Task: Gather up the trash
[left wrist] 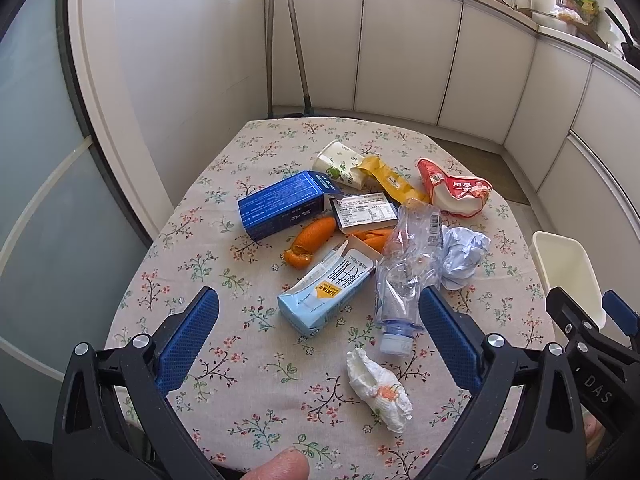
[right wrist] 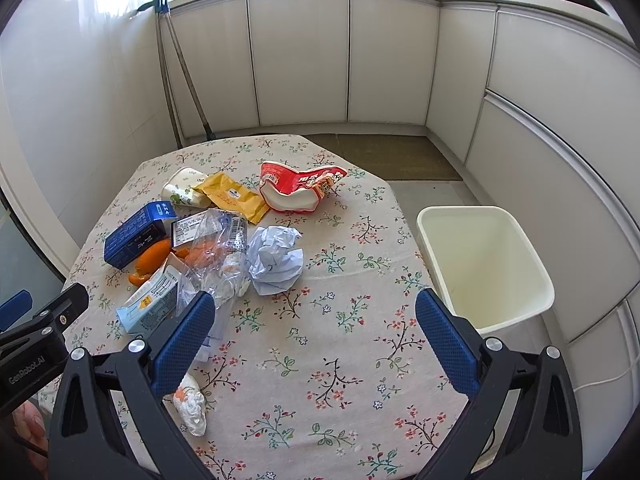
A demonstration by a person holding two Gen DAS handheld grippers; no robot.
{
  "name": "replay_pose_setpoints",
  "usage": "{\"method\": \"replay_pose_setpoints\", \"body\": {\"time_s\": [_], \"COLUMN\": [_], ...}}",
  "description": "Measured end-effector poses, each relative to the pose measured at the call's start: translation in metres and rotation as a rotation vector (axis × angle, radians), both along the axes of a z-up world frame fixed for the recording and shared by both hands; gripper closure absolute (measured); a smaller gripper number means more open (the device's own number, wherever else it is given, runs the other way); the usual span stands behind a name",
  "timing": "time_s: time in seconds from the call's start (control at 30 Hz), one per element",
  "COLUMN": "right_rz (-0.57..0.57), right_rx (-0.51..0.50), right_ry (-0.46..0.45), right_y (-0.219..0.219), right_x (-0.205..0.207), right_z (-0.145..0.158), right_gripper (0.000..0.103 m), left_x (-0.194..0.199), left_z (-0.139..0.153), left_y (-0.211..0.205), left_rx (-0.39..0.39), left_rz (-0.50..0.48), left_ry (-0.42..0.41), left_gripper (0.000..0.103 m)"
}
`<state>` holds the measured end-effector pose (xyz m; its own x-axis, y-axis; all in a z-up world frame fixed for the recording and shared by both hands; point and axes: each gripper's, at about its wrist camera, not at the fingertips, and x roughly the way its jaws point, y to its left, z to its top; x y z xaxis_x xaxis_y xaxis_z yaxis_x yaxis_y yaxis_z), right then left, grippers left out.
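Trash lies on a floral-cloth table (left wrist: 248, 400): a light blue milk carton (left wrist: 326, 294), a crushed clear bottle (left wrist: 404, 272), a blue box (left wrist: 280, 204), orange peel (left wrist: 310, 240), a crumpled white paper ball (right wrist: 274, 262), a white tissue (left wrist: 378, 390), a red noodle cup (right wrist: 300, 190), a yellow wrapper (right wrist: 232, 196) and a paper cup (left wrist: 340, 164). A cream bin (right wrist: 484, 268) stands off the table's right edge. My left gripper (left wrist: 320, 334) is open above the carton and tissue. My right gripper (right wrist: 314, 336) is open over bare cloth, holding nothing.
White cabinets (right wrist: 304, 52) line the back and right walls. Mop handles (right wrist: 180, 72) lean in the far corner. A brown mat (right wrist: 384, 156) lies on the floor beyond the table. The right gripper's body shows at the left wrist view's right edge (left wrist: 584, 344).
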<state>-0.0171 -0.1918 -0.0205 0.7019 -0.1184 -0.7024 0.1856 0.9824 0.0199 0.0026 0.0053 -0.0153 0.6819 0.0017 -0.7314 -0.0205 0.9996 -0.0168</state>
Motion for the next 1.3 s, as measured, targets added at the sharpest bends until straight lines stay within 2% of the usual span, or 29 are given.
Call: {"method": "replay_pose_setpoints", "body": {"time_s": [1.3], "right_rz": [0.005], "right_rx": [0.015], "right_ry": [0.035], "right_y": [0.000], "right_x": [0.000], "right_z": [-0.006], "right_gripper": [0.005], "left_x": [0.009], "left_z": [-0.008], "left_y": [0.004], "left_rx": [-0.012], "left_rz": [0.027], "left_ry": [0.059], "left_gripper": [0.007]}}
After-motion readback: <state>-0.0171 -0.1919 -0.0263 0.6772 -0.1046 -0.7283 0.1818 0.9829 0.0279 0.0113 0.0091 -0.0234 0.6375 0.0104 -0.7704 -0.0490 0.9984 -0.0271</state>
